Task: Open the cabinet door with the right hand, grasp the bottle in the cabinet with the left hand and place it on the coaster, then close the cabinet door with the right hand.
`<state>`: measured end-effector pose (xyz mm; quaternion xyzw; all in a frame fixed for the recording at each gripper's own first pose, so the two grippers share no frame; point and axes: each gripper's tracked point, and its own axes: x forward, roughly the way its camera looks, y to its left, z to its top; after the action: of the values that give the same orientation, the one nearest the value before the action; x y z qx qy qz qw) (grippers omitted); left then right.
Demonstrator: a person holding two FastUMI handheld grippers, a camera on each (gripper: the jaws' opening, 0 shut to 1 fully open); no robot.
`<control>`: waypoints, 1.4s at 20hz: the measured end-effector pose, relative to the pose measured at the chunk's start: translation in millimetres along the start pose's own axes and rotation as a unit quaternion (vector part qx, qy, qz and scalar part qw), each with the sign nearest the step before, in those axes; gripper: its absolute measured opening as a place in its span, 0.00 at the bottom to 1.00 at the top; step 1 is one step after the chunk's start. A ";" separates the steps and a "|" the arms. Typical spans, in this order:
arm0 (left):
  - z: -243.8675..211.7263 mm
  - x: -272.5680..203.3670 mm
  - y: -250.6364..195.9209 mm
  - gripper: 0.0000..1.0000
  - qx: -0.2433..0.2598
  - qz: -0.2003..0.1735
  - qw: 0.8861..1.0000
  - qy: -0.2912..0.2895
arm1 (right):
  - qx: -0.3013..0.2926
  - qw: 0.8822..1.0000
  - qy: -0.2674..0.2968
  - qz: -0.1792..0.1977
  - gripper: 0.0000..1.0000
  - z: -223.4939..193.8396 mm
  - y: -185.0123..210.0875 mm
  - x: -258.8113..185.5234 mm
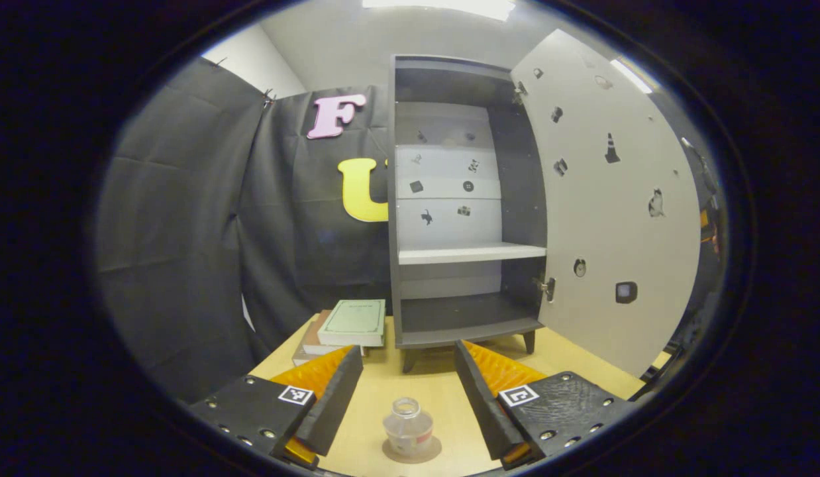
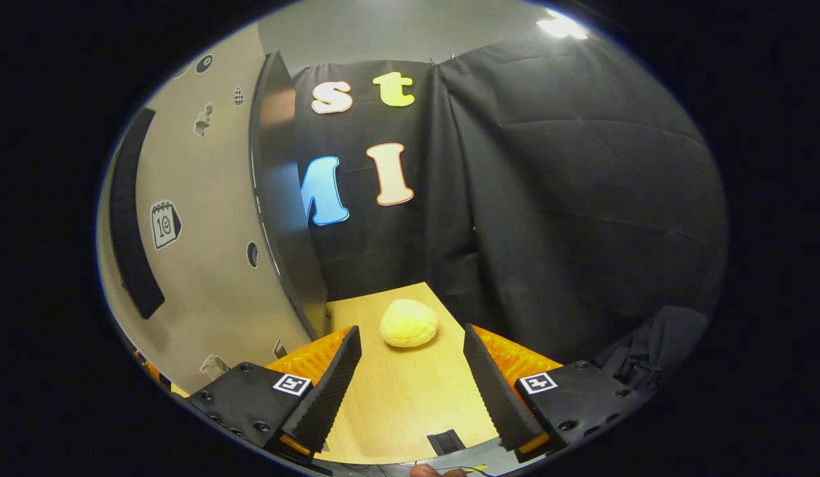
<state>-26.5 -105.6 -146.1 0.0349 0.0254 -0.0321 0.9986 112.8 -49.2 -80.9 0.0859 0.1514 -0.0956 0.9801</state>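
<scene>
The small clear glass bottle (image 1: 408, 427) stands upright on the round brown coaster (image 1: 411, 450) on the pale wooden table (image 1: 443, 397), in front of the grey two-shelf cabinet (image 1: 460, 199). The left gripper (image 1: 408, 377) hangs above the bottle, jaws wide, touching nothing. The sticker-dotted cabinet door (image 1: 609, 212) stands open. A book stack (image 1: 347, 328) lies left of the cabinet. The right gripper (image 2: 410, 377), jaws wide and empty, faces a soft yellow rounded lump (image 2: 409, 322) beside the door's edge.

Staged recording booth: black cloth walls (image 2: 569, 199), wooden table (image 2: 397, 397), sticker-dotted cabinet (image 1: 463, 199).
</scene>
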 end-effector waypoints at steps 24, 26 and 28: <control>142.6 -51.2 -46.2 0.86 -0.054 0.049 0.997 0.027 | -0.018 0.980 -0.056 0.189 0.98 99.0 70.6 -36.0; 141.4 -42.1 -32.3 0.86 -0.067 0.044 0.997 0.021 | -0.018 0.980 -0.046 0.194 0.98 98.1 81.5 -45.4; 139.5 -34.0 -16.3 0.83 -0.069 0.039 0.997 0.021 | -0.025 0.980 -0.049 0.191 0.98 100.1 88.3 -55.1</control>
<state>-54.7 -129.7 -6.5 -0.0320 0.0468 0.0097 0.9983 108.1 25.3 42.7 0.0843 0.0862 0.0925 0.9884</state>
